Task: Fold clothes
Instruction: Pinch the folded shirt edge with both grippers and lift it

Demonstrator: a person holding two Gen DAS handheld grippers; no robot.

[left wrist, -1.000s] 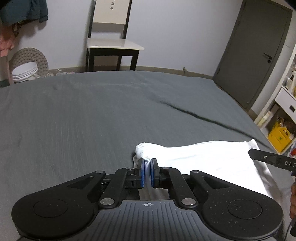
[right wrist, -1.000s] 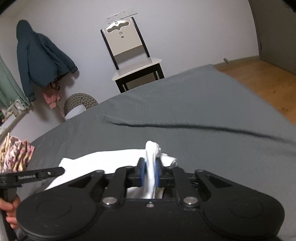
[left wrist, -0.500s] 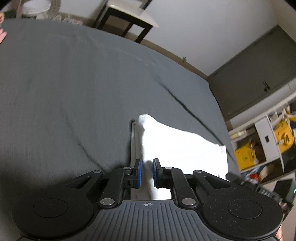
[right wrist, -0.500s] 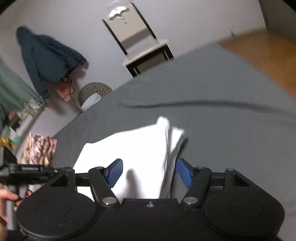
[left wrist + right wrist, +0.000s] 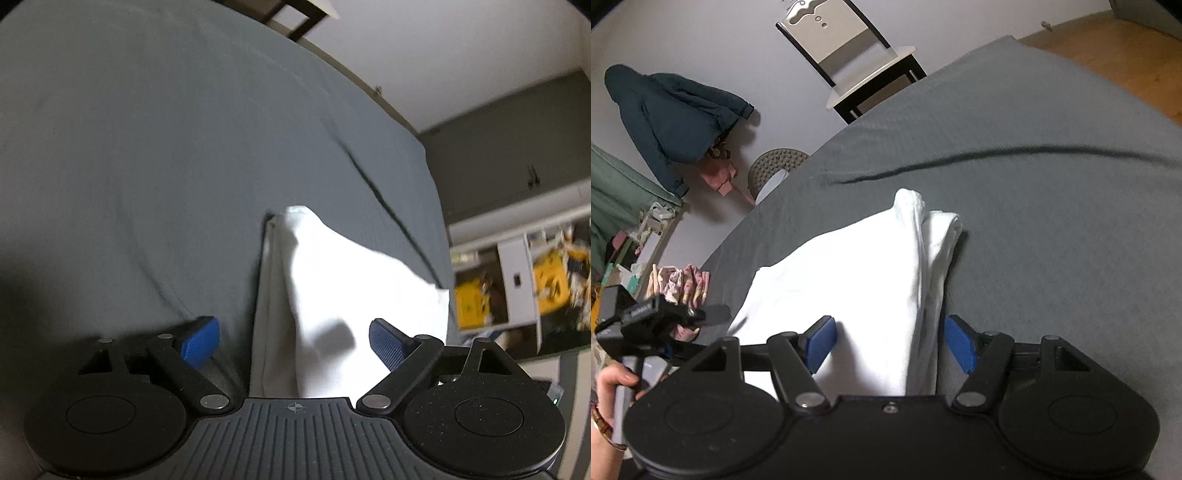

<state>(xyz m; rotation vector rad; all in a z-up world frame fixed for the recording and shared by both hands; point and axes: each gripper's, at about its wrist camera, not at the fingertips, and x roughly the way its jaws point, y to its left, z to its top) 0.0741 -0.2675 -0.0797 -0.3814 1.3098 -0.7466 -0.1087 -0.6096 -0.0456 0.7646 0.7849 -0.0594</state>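
A folded white garment [image 5: 871, 273] lies flat on a grey bed [image 5: 1052, 221], near the bed's near edge, with bare sheet stretching beyond it to the far edge. One side of the garment shows a stacked fold of several layers ending in a small rounded bump of cloth at its far corner.

The right gripper [image 5: 890, 341] hovers just above the near end of the garment with its blue-padded fingers [image 5: 822, 341] spread wide, one on each side of the stacked fold. It holds nothing, and whether the pads touch the cloth cannot be told.

The left gripper [image 5: 293, 341] is likewise spread wide over the garment's [image 5: 332, 273] near end, empty, one blue pad over the grey sheet [image 5: 147, 166] and the other over white cloth.

In the right wrist view a hand [image 5: 613, 391] grips the left gripper's handle by the bed's left edge. Past the far edge stand a chair [image 5: 857, 62], a dark jacket [image 5: 672, 118] hanging on the wall, and a round woven basket [image 5: 775, 166] whose contents are unclear.
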